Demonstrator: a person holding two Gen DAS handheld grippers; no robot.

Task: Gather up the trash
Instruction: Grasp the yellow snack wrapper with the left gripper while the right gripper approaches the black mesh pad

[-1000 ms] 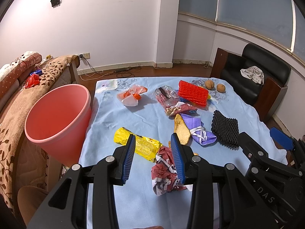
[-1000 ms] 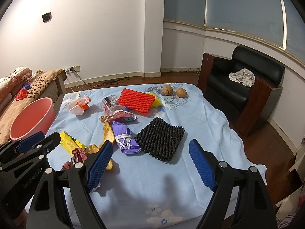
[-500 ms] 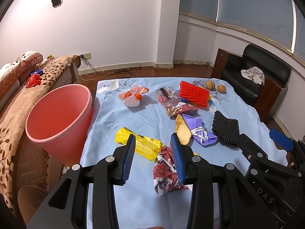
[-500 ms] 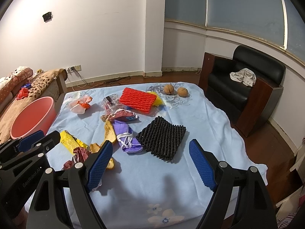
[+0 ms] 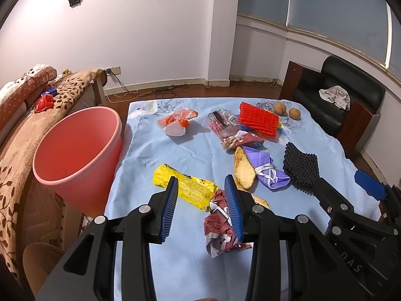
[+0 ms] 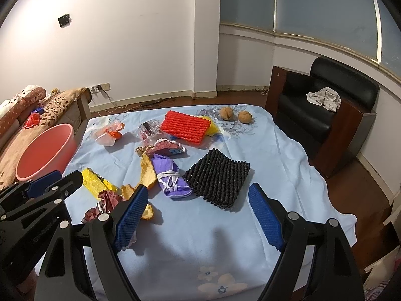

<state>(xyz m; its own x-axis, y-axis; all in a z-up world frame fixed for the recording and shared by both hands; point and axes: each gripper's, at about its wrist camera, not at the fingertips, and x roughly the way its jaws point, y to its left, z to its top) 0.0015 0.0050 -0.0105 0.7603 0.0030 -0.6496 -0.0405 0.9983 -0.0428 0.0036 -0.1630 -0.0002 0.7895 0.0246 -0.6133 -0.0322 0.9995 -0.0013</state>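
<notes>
Hovering over the blue-clothed bench [image 5: 160, 150], the left tongs [image 5: 201, 203] gape about halfway with nothing between the pads; through the gap lies a yellow wrapper [image 5: 185, 188], and the right pad hides part of a crumpled red-and-white wrapper [image 5: 220, 228]. The right tongs [image 6: 198, 215] stand wide apart and empty above bare cloth, near a black foam net [image 6: 218, 178]. Trash is scattered across the bench: a purple bundle [image 6: 170, 178], a peel [image 5: 244, 170], a red foam net [image 6: 185, 126] that covers most of something yellow, and a clear packet (contents hard to make out). A pink bin [image 5: 75, 155] stands just off the bench's left edge, its base cut off from sight
</notes>
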